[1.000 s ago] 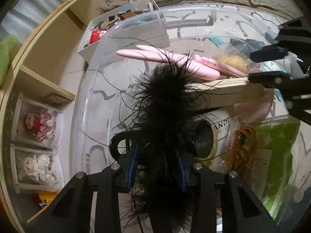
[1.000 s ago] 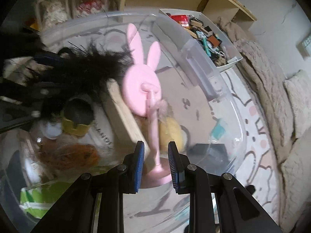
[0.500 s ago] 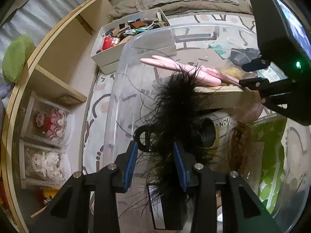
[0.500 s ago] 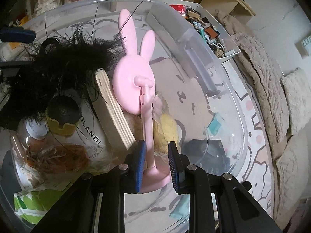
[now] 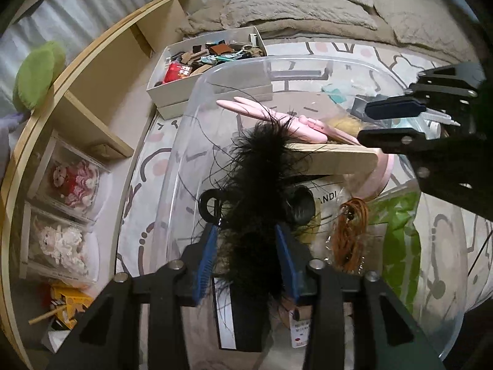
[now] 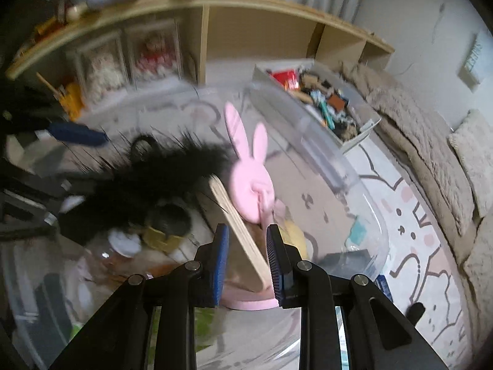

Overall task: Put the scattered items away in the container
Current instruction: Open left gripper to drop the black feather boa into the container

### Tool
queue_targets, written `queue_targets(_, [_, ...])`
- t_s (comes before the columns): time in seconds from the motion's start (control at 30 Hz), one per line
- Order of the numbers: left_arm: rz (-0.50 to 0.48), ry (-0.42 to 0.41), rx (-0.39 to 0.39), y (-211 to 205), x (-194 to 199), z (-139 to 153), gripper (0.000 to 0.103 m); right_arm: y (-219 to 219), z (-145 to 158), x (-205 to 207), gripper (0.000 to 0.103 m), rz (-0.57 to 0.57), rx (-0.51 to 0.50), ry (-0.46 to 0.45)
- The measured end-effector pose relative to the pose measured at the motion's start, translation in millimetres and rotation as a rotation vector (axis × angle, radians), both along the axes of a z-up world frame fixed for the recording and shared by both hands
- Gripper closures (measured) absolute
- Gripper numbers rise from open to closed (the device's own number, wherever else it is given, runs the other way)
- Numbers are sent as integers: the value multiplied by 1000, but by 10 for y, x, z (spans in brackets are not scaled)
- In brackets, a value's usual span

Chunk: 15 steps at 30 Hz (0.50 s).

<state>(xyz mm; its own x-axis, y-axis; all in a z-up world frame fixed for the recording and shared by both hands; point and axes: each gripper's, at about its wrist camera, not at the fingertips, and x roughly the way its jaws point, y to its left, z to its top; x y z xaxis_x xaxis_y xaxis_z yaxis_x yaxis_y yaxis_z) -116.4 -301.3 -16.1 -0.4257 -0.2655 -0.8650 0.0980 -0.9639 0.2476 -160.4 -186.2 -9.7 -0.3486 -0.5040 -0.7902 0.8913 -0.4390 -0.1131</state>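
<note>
One clear container [image 5: 191, 129] holds one black feather piece [image 5: 262, 185], one pink bunny stand [image 6: 251, 182], one wooden board [image 6: 237, 225] and one coil of orange cord [image 5: 351, 234]. My left gripper [image 5: 246, 259] is opening — the feathers sit between its blue pads, loose, their long axis running away from me toward the board. My right gripper [image 6: 246, 259] has its jaws at their narrowest, holding nothing, above the board's edge. The far corner of the container is bare — open floor there.
</note>
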Motion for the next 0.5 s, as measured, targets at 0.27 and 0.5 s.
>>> queue_targets(0.27, [66,104,60,-39,187,86,12,296,182,126,15,-69,-108,-3])
queue_targets(0.5, [73,166,97,28,343,188,0,544,158,198,0,-127,-167,-16])
